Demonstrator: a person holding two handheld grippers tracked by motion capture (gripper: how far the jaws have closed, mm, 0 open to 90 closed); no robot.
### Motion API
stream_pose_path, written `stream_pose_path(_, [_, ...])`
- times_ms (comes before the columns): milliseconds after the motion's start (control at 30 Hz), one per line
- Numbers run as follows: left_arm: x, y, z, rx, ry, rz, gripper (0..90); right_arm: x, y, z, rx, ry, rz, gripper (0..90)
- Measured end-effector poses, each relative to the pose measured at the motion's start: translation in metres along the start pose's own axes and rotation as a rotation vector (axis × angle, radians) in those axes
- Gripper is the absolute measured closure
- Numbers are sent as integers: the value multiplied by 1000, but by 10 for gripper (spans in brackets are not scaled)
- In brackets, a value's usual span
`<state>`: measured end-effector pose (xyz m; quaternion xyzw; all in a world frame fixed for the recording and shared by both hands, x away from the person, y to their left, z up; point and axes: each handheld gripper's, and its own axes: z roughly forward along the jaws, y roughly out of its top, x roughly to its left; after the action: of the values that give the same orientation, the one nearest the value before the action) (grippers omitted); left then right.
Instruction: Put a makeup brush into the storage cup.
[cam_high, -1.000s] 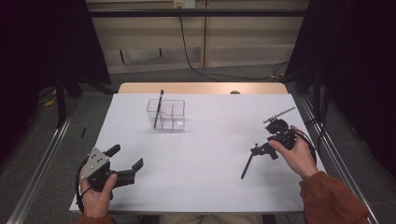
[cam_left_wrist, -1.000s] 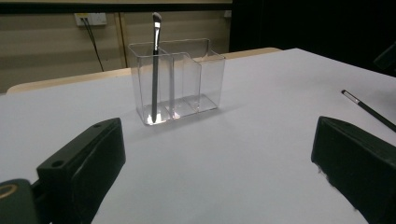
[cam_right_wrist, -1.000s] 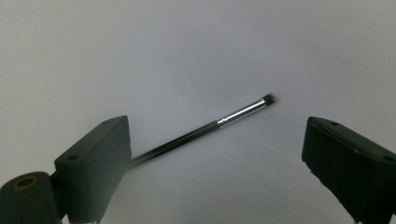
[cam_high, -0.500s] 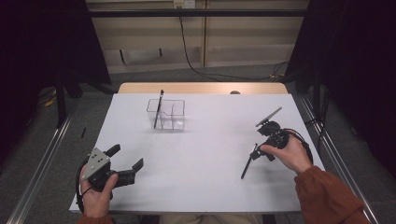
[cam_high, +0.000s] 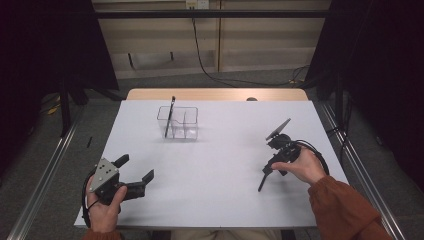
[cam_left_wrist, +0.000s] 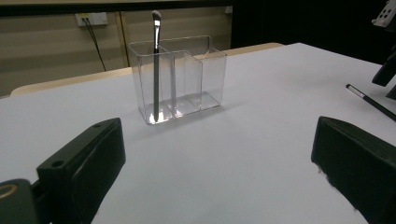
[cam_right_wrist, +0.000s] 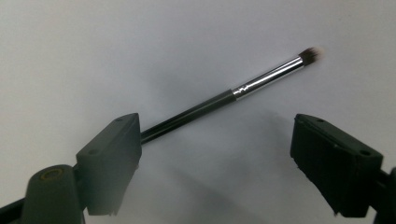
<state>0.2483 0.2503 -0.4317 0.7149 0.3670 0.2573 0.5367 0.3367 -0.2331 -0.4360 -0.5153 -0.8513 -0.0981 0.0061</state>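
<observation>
Brush (cam_right_wrist: 233, 93) on white table (cam_high: 220, 165): slim dark handle, bright metal ferrule, small pale-tipped tuft pointing to 2 o'clock in the right gripper view, lying flat between the jaws of the right gripper (cam_high: 272, 165), which have just been closing yet stand wide apart, pads clear of it. Clear plastic organiser (cam_high: 178, 122), three compartments with glossy rectangular walls, sits at 11 o'clock of table centre and holds a second brush (cam_high: 168, 117) upright in its left compartment. Left gripper (cam_high: 135, 175) wide open and holds nothing.
</observation>
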Motion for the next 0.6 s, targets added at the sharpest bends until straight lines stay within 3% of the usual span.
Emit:
stream_pose_path(267, [1,0,1,8,0,-6,30,0,1,9,16,25,25,232])
stream_pose_path(600, [0,-1,2,15,-5,-4,30,5,3,15,29,12,32,290])
